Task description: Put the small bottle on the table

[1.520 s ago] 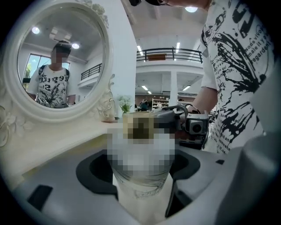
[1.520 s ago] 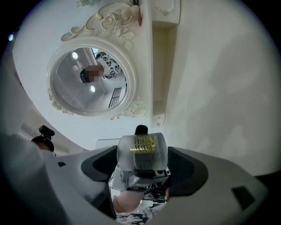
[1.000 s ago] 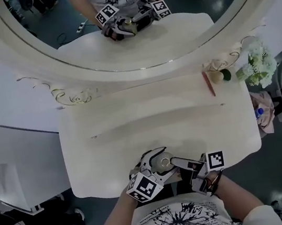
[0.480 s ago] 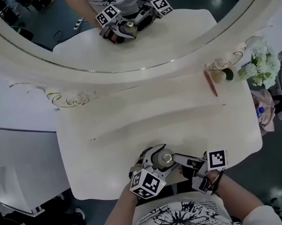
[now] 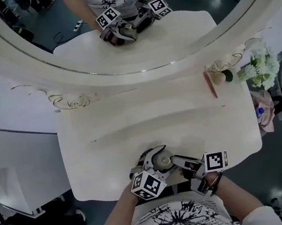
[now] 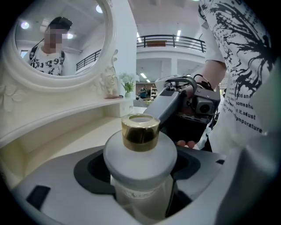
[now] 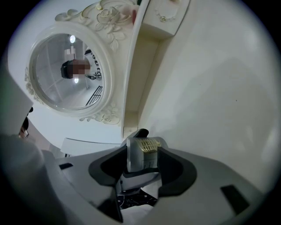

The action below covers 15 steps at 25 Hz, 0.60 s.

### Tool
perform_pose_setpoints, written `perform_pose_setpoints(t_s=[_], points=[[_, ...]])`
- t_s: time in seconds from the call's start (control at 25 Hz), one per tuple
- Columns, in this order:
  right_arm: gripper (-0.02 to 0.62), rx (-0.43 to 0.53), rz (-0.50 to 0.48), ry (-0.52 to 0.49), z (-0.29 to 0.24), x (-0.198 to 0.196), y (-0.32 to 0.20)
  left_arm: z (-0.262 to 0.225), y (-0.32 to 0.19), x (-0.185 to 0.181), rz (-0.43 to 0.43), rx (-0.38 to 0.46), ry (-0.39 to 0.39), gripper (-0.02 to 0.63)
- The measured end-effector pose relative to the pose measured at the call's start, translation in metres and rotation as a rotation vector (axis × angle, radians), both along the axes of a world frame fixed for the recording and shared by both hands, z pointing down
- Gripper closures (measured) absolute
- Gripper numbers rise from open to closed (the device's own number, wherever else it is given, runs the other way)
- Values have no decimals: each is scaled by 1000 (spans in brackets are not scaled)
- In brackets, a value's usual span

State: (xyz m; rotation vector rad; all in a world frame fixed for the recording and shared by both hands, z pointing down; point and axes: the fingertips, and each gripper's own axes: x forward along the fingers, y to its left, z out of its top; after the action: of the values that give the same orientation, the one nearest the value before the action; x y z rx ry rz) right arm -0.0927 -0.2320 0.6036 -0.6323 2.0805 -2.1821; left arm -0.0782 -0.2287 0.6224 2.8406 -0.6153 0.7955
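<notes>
two tools are held close together at the near edge of the white table [image 5: 152, 118], just in front of the person's printed shirt [image 5: 179, 220]. the small bottle [image 5: 164, 160] is pinched by the left tool [image 5: 154, 164]. in the left gripper view the bottle's frosted white shoulder and gold collar [image 6: 140, 132] are seen upright between the two grey jaws, whose dark pads are pressed on its clear body. whether its base touches the table cannot be told.

the right tool [image 5: 176, 161] is pointed at the bottle from the right, and its jaws are closing. in the right gripper view a pale, gold-latticed part of the bottle is seen between the dark pads, touching both as far as can be made out. in the left gripper view one grey jaw of that tool is seen lying against the far side of the gold collar.

an oval mirror [image 5: 136, 46] is set at the back of the table, and both tools are reflected in it. near the far right corner a pink stick [image 5: 209, 83] and a bunch of pale flowers [image 5: 257, 67] are seen, well apart from the bottle.
</notes>
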Motion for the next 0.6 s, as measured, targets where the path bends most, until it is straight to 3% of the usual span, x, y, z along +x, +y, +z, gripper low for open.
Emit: perform_pose_setpoints(t_s=[0.2,0.36,0.48,0.56,0.6], points=[[379,-47,17,76,8,4,5,-5,1,-6,-39,-12,9,255],[401,-33,21,105,5,5,5,-26,-1,-9,-67,31,47,255],[466,-4,44,123,-4,9,2,-40,-1,-9,-70,65,60,255],[535,39,78,97,-20,12,-3,-52,1,-10,-72,87,81,255],[540,66,95,80,-30,13,-6,-60,2,-11,-77,96,101,255]])
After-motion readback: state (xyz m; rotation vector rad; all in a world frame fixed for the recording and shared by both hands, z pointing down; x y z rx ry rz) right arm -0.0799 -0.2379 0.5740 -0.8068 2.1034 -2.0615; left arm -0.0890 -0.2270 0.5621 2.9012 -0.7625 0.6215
